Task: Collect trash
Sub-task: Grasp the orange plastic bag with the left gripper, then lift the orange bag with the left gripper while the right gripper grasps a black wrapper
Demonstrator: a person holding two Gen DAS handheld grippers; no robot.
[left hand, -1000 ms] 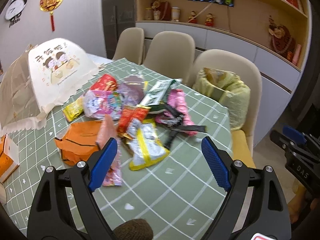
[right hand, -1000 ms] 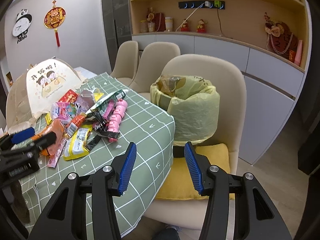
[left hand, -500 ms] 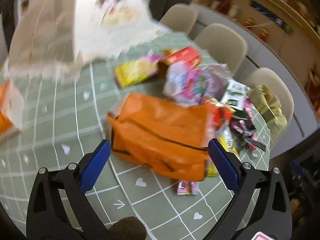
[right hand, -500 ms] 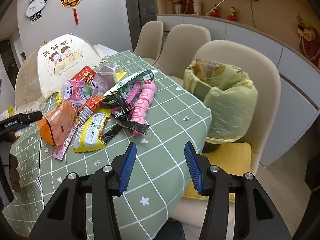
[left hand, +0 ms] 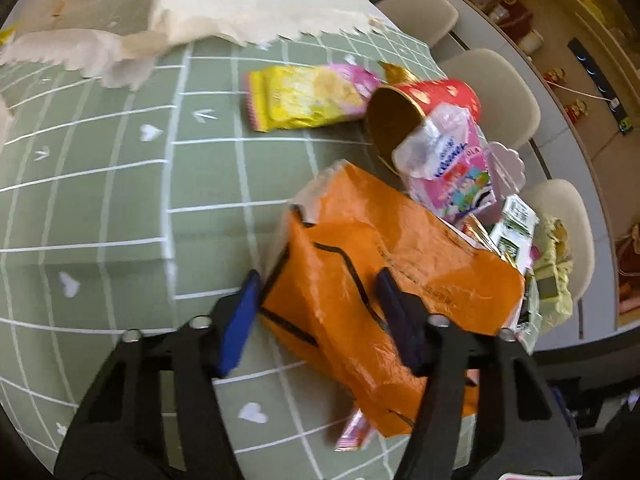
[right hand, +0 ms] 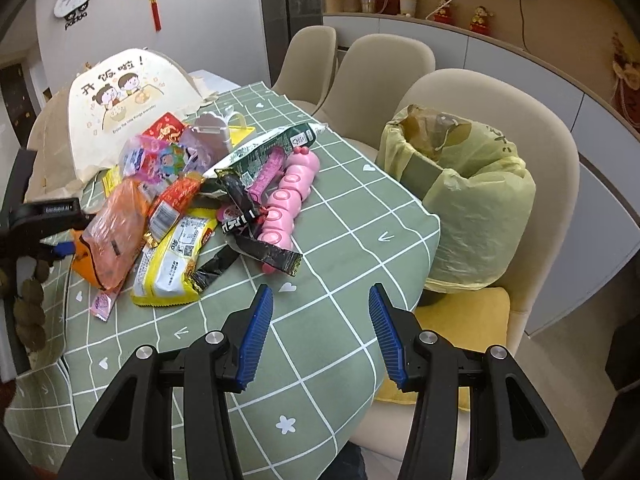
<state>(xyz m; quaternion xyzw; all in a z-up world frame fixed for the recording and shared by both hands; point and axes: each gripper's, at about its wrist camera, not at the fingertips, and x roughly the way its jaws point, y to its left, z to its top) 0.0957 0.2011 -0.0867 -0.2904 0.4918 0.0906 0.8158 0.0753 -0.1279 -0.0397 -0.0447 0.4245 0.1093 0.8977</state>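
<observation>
1. On the green checked tablecloth [right hand: 352, 240] lies a heap of snack wrappers, at about 10 o'clock from the right gripper [right hand: 320, 332].
2. The left gripper [left hand: 316, 316] points down over the orange bag [left hand: 400, 264], the nearest piece of the heap; its jaws are closing with the bag's near end between them, the blue pads not yet plainly pressing on it.
3. At 12 o'clock from the orange bag lie a red tube [left hand: 424, 100] with its gold mouth open and a pink printed packet [left hand: 448, 164]; a yellow packet [left hand: 304, 96] lies at 11 o'clock.
4. The right gripper hangs above bare cloth near the table's edge, jaws apart with nothing between them.
5. At 2 o'clock from it a bin lined with a yellow bag [right hand: 472, 200] stands on a beige chair [right hand: 552, 168], just beside the table.
6. A yellow wrapper [right hand: 176, 260] and a pink caterpillar toy [right hand: 288, 196] lie in the heap.
</observation>
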